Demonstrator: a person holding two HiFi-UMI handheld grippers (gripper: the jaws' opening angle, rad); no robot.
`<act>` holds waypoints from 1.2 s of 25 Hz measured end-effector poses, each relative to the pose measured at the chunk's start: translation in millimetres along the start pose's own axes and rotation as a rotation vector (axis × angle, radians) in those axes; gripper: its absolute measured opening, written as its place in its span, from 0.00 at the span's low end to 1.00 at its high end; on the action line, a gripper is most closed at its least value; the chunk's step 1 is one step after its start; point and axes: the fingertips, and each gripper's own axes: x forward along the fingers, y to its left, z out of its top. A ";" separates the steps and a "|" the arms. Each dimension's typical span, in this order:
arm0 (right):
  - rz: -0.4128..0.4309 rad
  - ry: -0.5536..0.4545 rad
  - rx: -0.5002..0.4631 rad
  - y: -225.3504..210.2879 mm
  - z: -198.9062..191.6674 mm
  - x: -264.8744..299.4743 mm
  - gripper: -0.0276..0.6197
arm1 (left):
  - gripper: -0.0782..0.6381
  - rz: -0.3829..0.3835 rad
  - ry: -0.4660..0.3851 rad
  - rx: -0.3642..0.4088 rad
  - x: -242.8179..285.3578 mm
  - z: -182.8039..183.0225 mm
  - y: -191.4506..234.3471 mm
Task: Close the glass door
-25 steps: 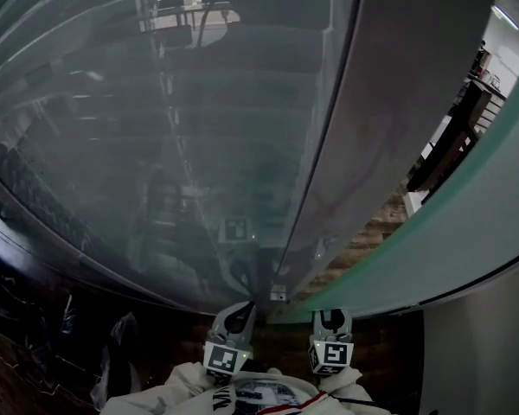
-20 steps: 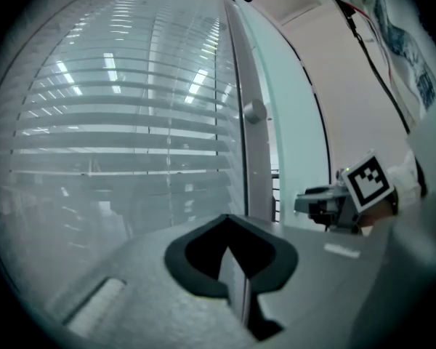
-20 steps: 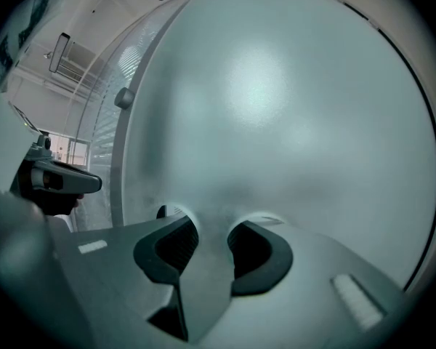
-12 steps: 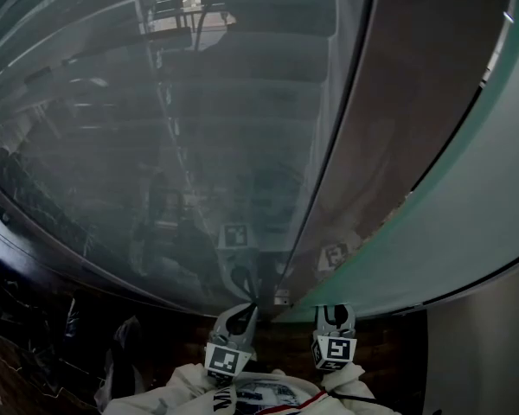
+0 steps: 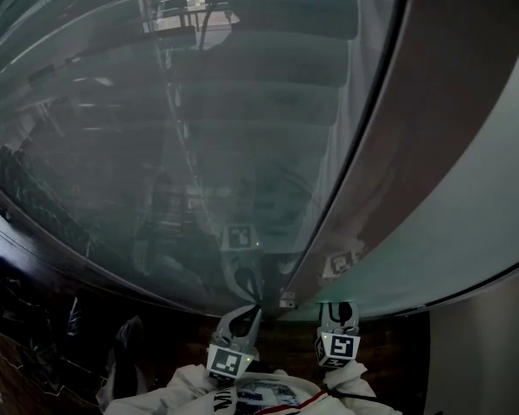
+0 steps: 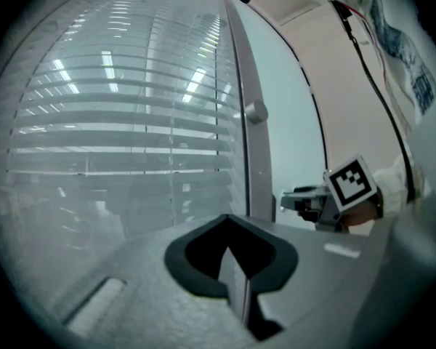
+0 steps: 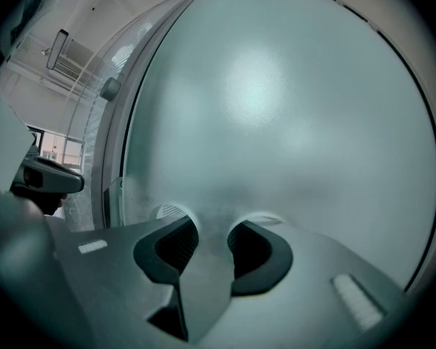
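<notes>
Head view: a frosted glass door (image 5: 467, 223) fills the right side. To its left stands a fixed glass panel (image 5: 156, 145) with blinds behind it, and a dark band runs between the two. Both grippers sit low at the door's bottom edge. The left gripper (image 5: 245, 314) points at the panel's near edge, and the right gripper (image 5: 337, 309) points at the door.

Left gripper view: its jaws are clenched together on nothing. Ahead is a vertical metal frame (image 6: 256, 173) with a round knob (image 6: 256, 112).

Right gripper view: its jaws stand apart with nothing between them. Their tips are very close to the frosted surface, which mirrors them faintly, but contact cannot be confirmed.

The step in hand looks like pushing the door shut with the right gripper. Whether the door has met its frame cannot be told. The next move probably calls for a steady, flat push toward the frame until the dark band closes, with the left gripper kept clear of the closing edge.
</notes>
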 end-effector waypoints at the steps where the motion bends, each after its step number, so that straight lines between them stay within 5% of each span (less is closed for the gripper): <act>1: 0.000 -0.001 -0.002 -0.2 0.2 1.5 0.23 | 0.11 -0.003 -0.001 0.001 0.2 -0.7 -0.2; 30: -0.009 0.002 0.000 -4.5 -2.8 10.9 0.24 | 0.11 -0.014 0.022 -0.007 -11.2 8.7 -6.5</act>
